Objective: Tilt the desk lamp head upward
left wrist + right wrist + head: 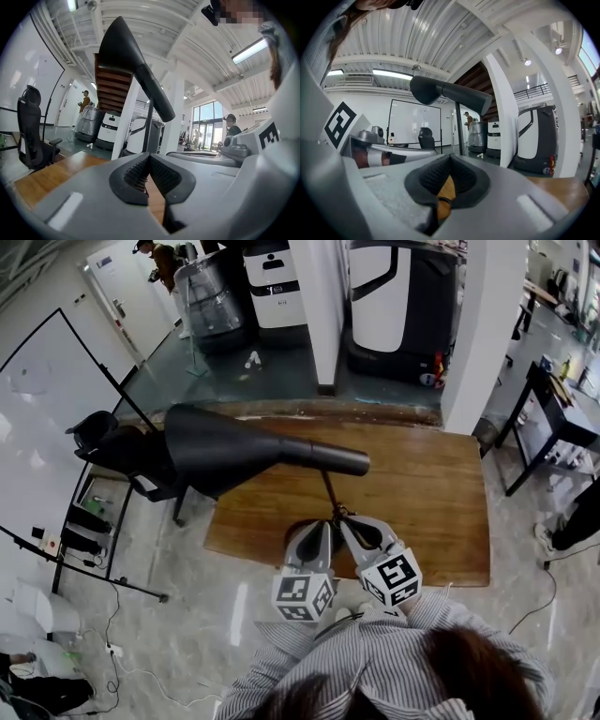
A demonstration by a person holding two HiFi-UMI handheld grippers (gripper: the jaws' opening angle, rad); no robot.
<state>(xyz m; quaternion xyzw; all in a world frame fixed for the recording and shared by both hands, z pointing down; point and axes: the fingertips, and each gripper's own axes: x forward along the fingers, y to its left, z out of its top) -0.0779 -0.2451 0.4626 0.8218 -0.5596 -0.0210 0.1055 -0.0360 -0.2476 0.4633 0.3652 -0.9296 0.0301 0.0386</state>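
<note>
The desk lamp has a black cone head on a thin dark stem. It stands near the front edge of the wooden table. The head lies about level, with its wide mouth to the left. My left gripper and right gripper sit side by side at the foot of the stem, tips almost touching it. Both are shut with nothing between the pads. In the left gripper view the lamp head towers above the shut left gripper. In the right gripper view the lamp head hangs above the shut right gripper.
A black office chair stands at the table's left end beside a whiteboard. White pillars and parked machines line the back. A black desk is at the right. A person stands far off.
</note>
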